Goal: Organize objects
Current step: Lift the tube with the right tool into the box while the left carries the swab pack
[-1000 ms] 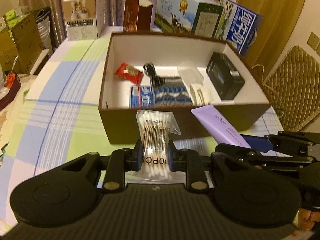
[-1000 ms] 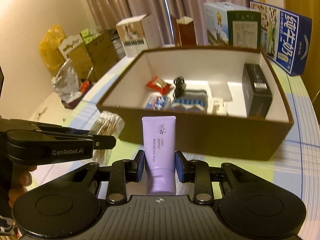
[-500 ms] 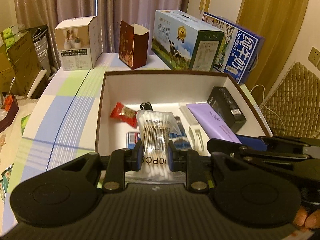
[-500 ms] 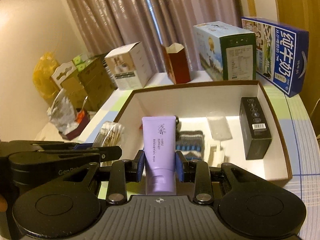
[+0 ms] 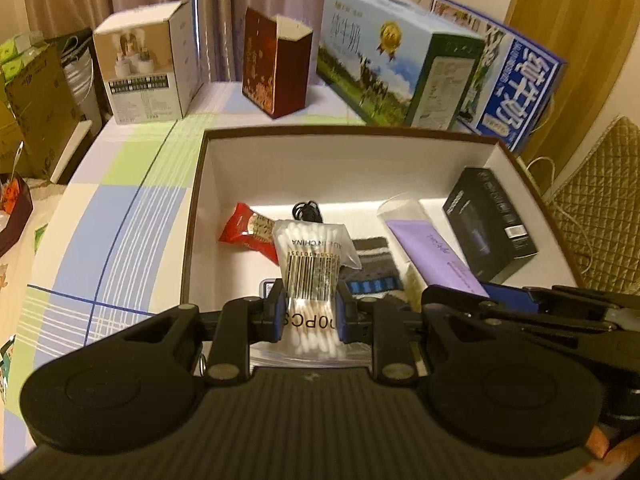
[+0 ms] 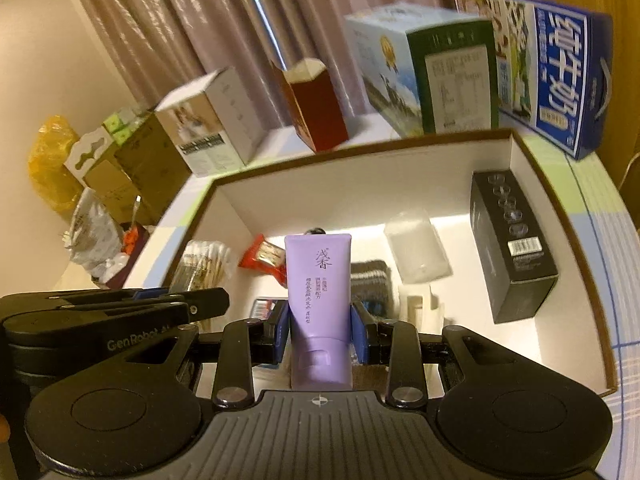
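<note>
L gripper point(image 5: 308, 312) is pinching a bag of cotton swabs point(image 5: 310, 268), holding it over the near-left part of the open brown box point(image 5: 196, 184) sitting on the checked table point(image 5: 112, 216). Inside the box, L to R: red snack packet point(image 5: 246, 232), black cable point(image 5: 306, 211), striped socks point(image 5: 374, 258), clear plastic piece point(image 6: 416, 246), black box point(image 6: 510, 240) along the R wall. R gripper point(image 6: 320, 332) is clamping a purple tube point(image 6: 319, 292), cap end toward cam, holding it over the box's near-middle, just beside the swabs.
</note>
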Motion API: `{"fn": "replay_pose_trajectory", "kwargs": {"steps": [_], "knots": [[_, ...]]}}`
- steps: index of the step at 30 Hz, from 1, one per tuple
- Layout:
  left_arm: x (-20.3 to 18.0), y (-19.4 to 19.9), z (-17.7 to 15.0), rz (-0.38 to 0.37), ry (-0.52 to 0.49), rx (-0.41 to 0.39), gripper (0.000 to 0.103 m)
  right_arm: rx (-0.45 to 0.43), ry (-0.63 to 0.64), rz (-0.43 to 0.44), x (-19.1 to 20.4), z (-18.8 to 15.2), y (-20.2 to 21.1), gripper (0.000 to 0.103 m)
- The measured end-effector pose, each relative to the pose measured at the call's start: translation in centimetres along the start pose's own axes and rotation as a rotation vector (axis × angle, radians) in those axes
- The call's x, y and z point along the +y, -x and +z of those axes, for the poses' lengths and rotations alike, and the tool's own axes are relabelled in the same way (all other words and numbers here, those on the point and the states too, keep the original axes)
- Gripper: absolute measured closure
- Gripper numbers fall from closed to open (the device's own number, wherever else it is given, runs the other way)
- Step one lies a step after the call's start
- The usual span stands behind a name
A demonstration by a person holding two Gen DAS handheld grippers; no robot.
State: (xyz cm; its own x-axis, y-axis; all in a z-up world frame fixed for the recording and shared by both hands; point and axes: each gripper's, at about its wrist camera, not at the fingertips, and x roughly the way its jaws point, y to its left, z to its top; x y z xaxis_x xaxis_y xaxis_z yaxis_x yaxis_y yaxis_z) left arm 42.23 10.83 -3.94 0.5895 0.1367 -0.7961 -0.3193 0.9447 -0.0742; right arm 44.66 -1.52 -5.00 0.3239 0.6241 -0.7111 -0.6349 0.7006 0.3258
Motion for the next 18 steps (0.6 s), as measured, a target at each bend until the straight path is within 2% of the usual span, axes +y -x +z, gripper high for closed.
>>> {"fn": "replay_pose_trajectory", "kwargs": {"steps": [6,13,18], "knots": [[0.7,-2.1,0.3,0.003,0.012,0.037,0.083,0.036,-0.020,-0.028,-0.7,0.1,-2.2,0.074],[0.9,-3.3,1.1,0.003,0.003,0.046,0.083,0.047,-0.050,-0.045,-1.3,0.8,-3.8,0.074],[1.1,-3.9,1.5,-0.003,0.000,0.056,0.083,0.027,-0.081,-0.017,-1.6,1.4,-4.5,0.071]]}}
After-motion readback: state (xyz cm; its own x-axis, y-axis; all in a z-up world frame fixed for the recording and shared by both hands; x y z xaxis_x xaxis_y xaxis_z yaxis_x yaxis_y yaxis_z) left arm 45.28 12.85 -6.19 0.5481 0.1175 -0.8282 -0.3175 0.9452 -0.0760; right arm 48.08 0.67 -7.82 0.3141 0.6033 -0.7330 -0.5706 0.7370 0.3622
